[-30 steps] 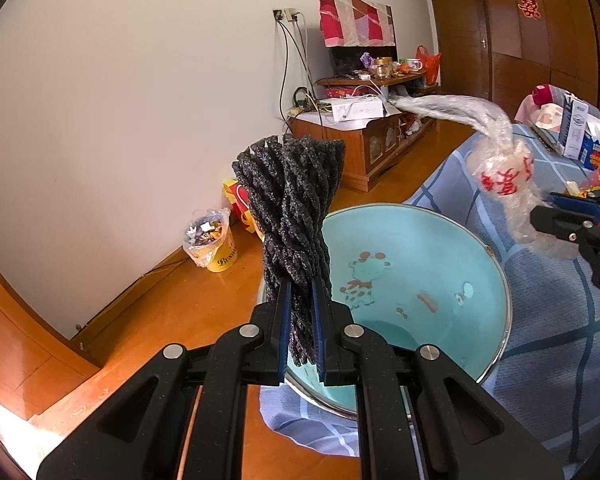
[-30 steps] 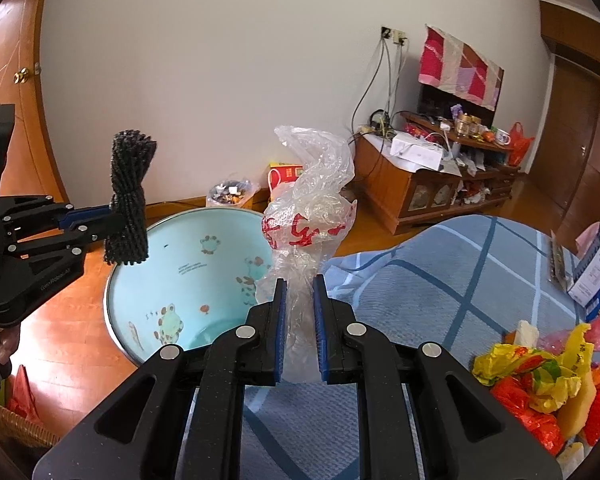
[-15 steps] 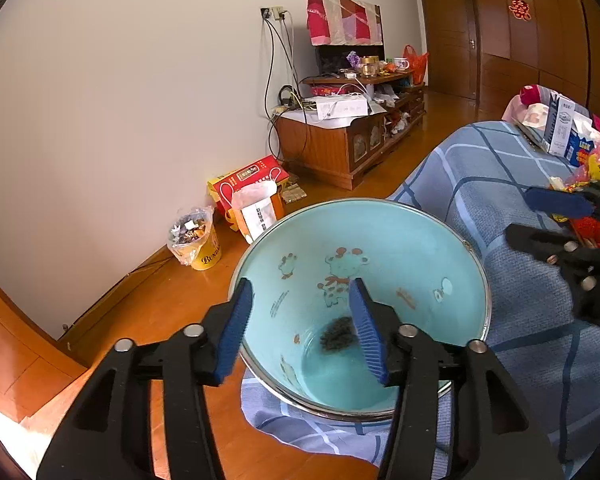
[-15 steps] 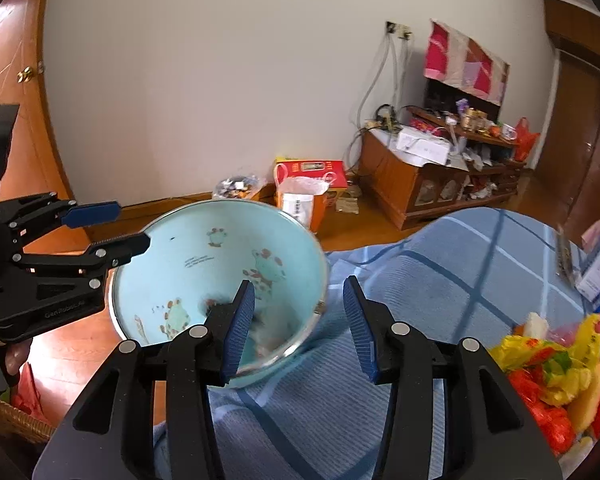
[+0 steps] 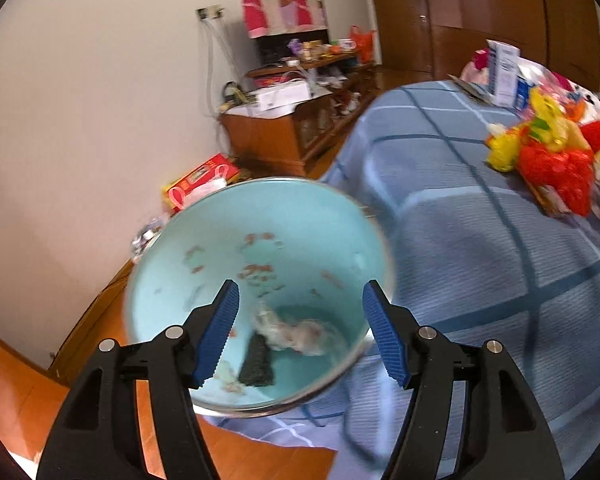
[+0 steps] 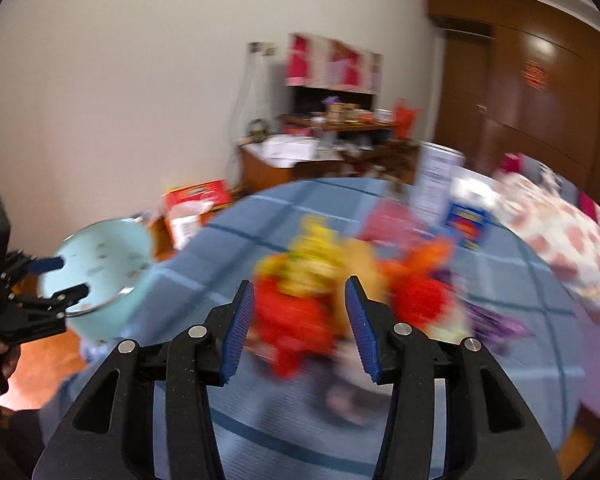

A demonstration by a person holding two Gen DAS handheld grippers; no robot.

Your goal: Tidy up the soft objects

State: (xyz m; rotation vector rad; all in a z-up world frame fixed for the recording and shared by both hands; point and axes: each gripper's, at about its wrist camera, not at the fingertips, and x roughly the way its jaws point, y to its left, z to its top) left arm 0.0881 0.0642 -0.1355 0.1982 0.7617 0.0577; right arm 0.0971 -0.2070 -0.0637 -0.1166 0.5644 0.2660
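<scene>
A light blue basin (image 5: 220,240) stands at the edge of the blue checked cloth (image 5: 460,264). On its bottom lie a black twisted bundle (image 5: 256,364) and a crumpled clear plastic bag (image 5: 296,334). My left gripper (image 5: 300,300) hangs over the basin, its jaws opening with nothing between them. In the blurred right wrist view my right gripper (image 6: 300,292) points at a pile of red, yellow and orange soft things (image 6: 296,272) on the cloth. Its jaws are opening and grip nothing. That view also shows the basin (image 6: 100,256) and the left gripper (image 6: 68,278) at far left.
The same pile (image 5: 552,160) lies at the right of the left wrist view. White and blue boxes (image 5: 504,68) stand beyond it. A wooden cabinet (image 5: 284,136) and a red box (image 5: 200,180) are on the floor by the wall. A pink patterned cloth (image 6: 560,232) lies at far right.
Both grippers went from shut to open. The black bundle and the plastic bag dropped into the basin. The right gripper swung right to the coloured pile; the left sank toward the basin.
</scene>
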